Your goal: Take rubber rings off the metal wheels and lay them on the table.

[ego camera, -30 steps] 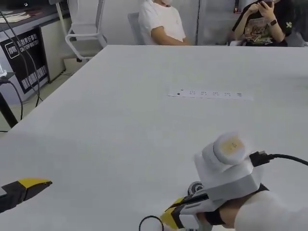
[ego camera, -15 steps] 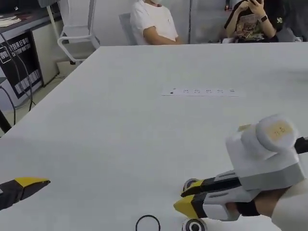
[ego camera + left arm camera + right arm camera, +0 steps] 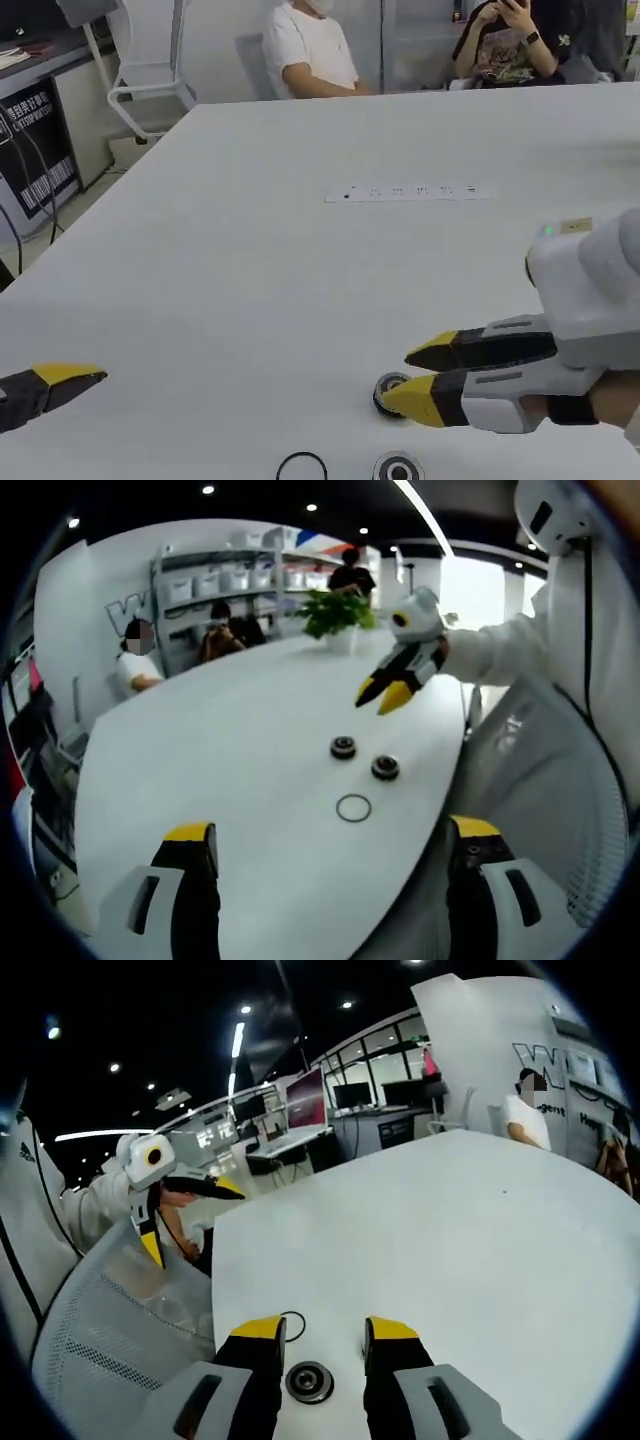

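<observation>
A loose black rubber ring [image 3: 301, 467] [image 3: 353, 808] lies flat on the white table [image 3: 250, 260] near its front edge. Beside the ring rests one metal wheel [image 3: 398, 468] [image 3: 385, 768]. A second wheel [image 3: 387, 391] [image 3: 343, 747] sits a little farther back, partly behind my right gripper's lower jaw. My right gripper [image 3: 412, 375] [image 3: 325, 1332] hovers open just above the table, and a wheel [image 3: 308, 1380] shows between its jaws. At the left, off the table edge, my left gripper [image 3: 330, 842] is wide open and holds nothing. Its yellow fingertip [image 3: 62, 378] shows in the head view.
A white power strip [image 3: 410, 192] lies mid-table. Two people [image 3: 308, 50] sit at the far end, beside a white chair [image 3: 150, 70]. A mesh chair back [image 3: 110, 1330] stands close to the table's near edge.
My right gripper has risen and drawn back to the right, away from the ring, with its jaws now apart. A wheel beside the ring has come into sight. The left gripper has stayed put.
</observation>
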